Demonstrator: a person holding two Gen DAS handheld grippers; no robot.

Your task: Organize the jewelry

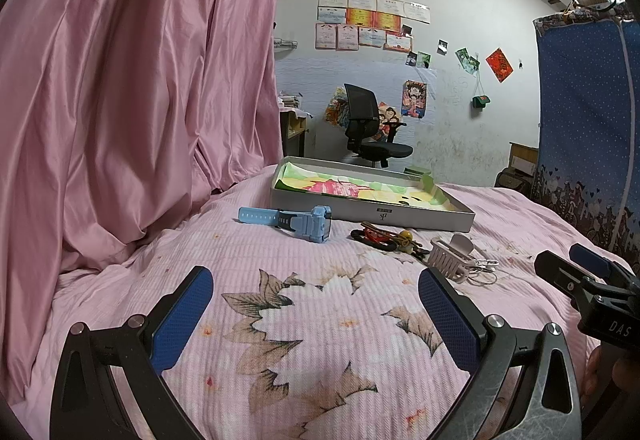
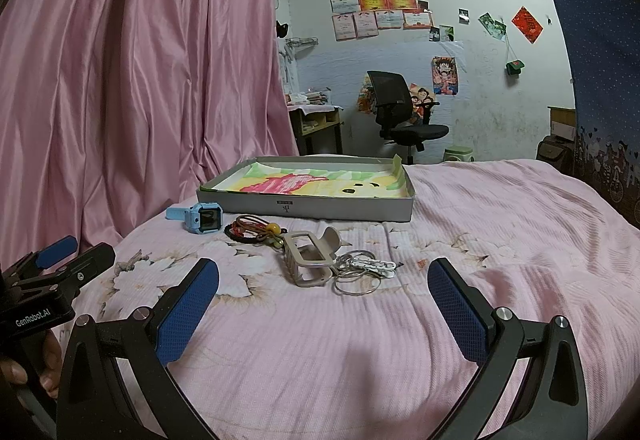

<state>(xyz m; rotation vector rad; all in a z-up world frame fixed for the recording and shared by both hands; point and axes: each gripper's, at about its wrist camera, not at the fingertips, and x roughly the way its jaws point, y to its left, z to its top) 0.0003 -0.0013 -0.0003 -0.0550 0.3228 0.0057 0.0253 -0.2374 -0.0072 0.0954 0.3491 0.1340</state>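
2 hand-held grippers over the near part of the bed (image 2: 500,207), both spread wide, both holding nothing. Left hand-held gripper (image 1: 316,304) poised above the flower print of the pink bedspread, blue pads (image 1: 182,314) far apart; seen again at the left rim of the right wrist view, gripped by a hand (image 2: 28,368). Right hand-held gripper (image 2: 323,298) likewise gaping, blue pads (image 2: 188,310) well apart, nose aimed at the small pile ahead.

Jewelry strung in a loose row across the middle of the bed, just in front of the tray. Blue watch (image 2: 200,217) at the left end of the row, strap trailing toward the pink curtain (image 2: 140,79), face turned to the right wrist camera. Next along, a tangle of cord bracelets (image 2: 256,230) with a yellow bead, red and black loops overlapping. Touching that tangle on its right, a beige claw clip (image 2: 308,260) lying on its side. Right beside the clip, thin silver bangles (image 2: 358,276) stacked and overlapping, with a white chain-like piece (image 2: 378,264) resting across them.

Behind all of it, toward the far edge of the bed, a shallow grey box tray (image 2: 312,207) lined with a colourful drawing, nothing else visible inside. Beyond the bed, a black office chair (image 2: 404,111) against the wall.
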